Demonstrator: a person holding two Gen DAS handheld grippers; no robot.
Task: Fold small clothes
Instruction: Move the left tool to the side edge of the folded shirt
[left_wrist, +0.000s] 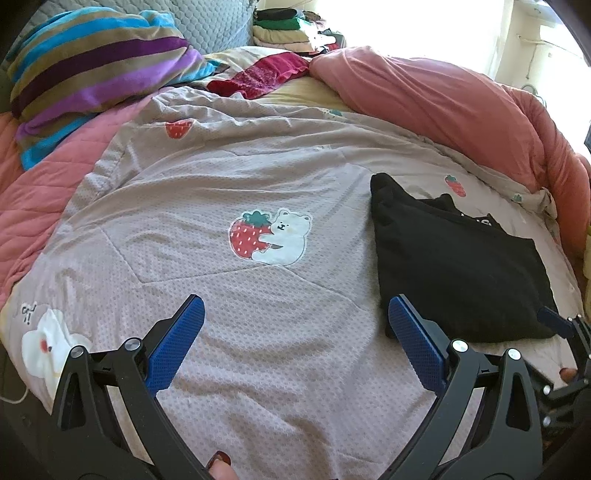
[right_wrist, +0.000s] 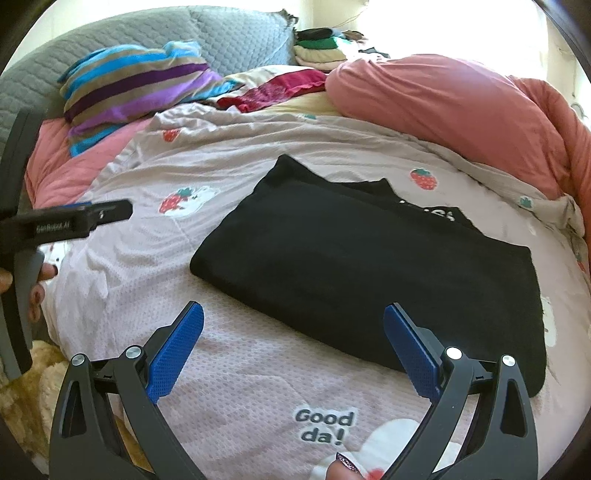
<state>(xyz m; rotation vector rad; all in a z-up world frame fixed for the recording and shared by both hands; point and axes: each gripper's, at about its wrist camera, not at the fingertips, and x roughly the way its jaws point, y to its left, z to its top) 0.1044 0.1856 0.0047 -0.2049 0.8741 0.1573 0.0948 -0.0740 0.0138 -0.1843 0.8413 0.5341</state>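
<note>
A folded black garment (right_wrist: 369, 266) with white lettering near its far edge lies flat on the grey strawberry-print quilt (right_wrist: 236, 354); it also shows in the left wrist view (left_wrist: 458, 266) at the right. My right gripper (right_wrist: 293, 314) is open and empty, just short of the garment's near edge. My left gripper (left_wrist: 295, 306) is open and empty over bare quilt (left_wrist: 258, 332), to the left of the garment. The left gripper also shows from the side in the right wrist view (right_wrist: 107, 212).
A striped pillow (left_wrist: 96, 70) and a red cloth (left_wrist: 266, 74) lie at the back. A pink duvet (left_wrist: 443, 107) is bunched along the right. Folded clothes (left_wrist: 291, 33) are stacked far back by a grey headboard (right_wrist: 229, 33).
</note>
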